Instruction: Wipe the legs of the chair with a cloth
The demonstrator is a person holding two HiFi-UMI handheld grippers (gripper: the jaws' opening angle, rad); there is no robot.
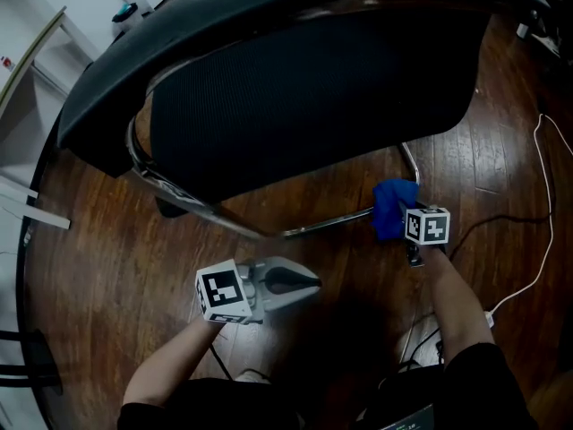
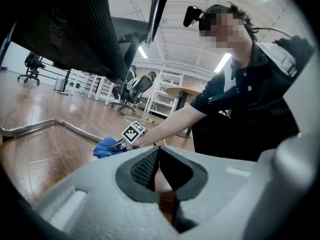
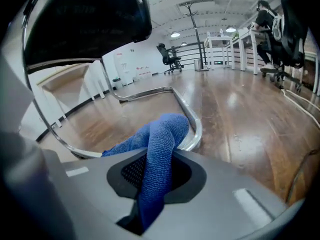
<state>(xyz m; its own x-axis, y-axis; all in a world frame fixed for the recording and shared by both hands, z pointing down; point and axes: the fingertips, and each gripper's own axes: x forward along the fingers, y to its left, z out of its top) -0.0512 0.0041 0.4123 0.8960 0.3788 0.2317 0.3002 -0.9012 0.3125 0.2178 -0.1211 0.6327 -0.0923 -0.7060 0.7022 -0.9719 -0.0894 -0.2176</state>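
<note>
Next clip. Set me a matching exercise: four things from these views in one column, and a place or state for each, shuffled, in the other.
1. blue cloth
2. left gripper
3. chair leg
4. white cable

A. shut, holding nothing
B. trails over the floor on the person's right
C. pinched in the right gripper
D. bent chrome tube

Pairs: 1-C, 2-A, 3-D, 4-B

The dark brown shiny wooden floor [image 1: 107, 258] carries the black chair's bent silver metal leg [image 1: 309, 229]. A thin white cable [image 1: 549, 231] lies near the floor's right edge.
</note>
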